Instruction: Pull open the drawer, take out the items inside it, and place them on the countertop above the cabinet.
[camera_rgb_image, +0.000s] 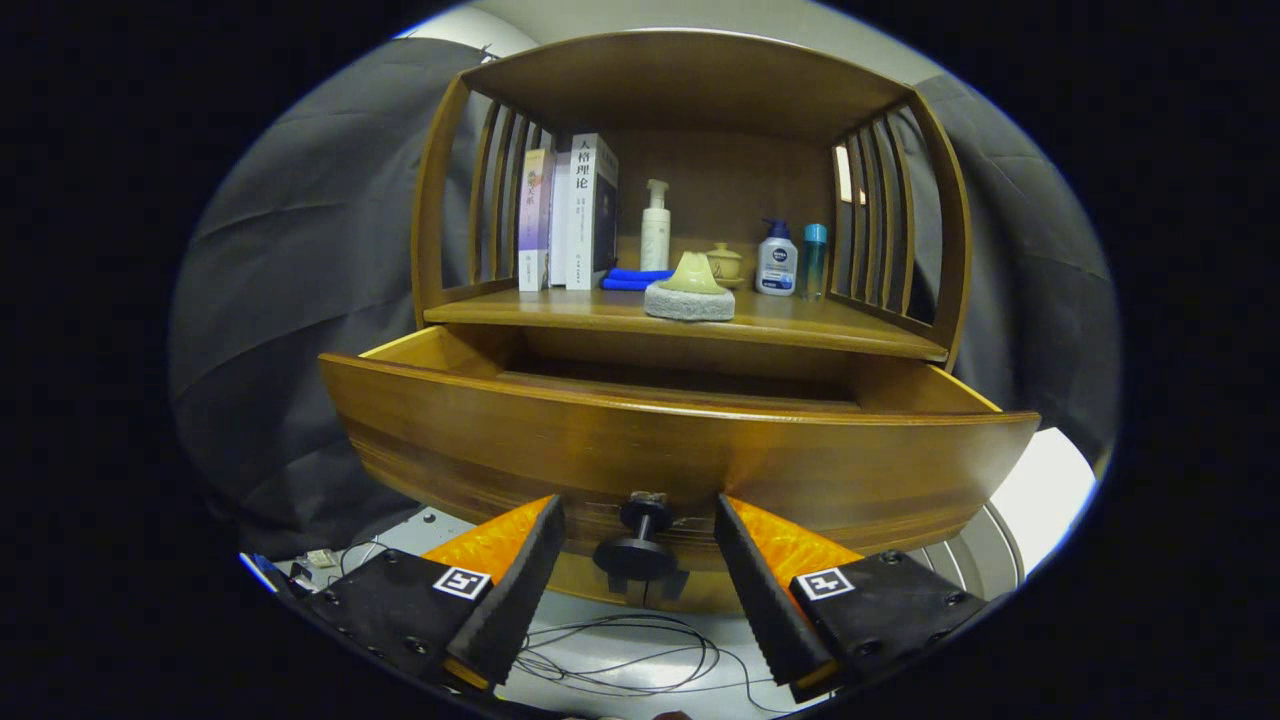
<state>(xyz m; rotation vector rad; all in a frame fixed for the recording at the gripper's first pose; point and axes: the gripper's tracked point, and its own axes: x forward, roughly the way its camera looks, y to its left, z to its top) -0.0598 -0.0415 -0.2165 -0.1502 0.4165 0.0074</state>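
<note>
Hand-held gripper (640, 512) spread (untouching) astride knob (637, 545), drawer (680, 455) out — wide

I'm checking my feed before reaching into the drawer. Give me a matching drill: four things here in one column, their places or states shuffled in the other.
Things:
1. drawer
2. knob
3. books
4. pump bottle

Places or states:
A. upright at the shelf's left end
B. between the open fingers of the hand-held gripper, untouched
C. pulled out under the shelf
D. behind the stone dish, mid-shelf

Pairs: 1-C, 2-B, 3-A, 4-D
</note>
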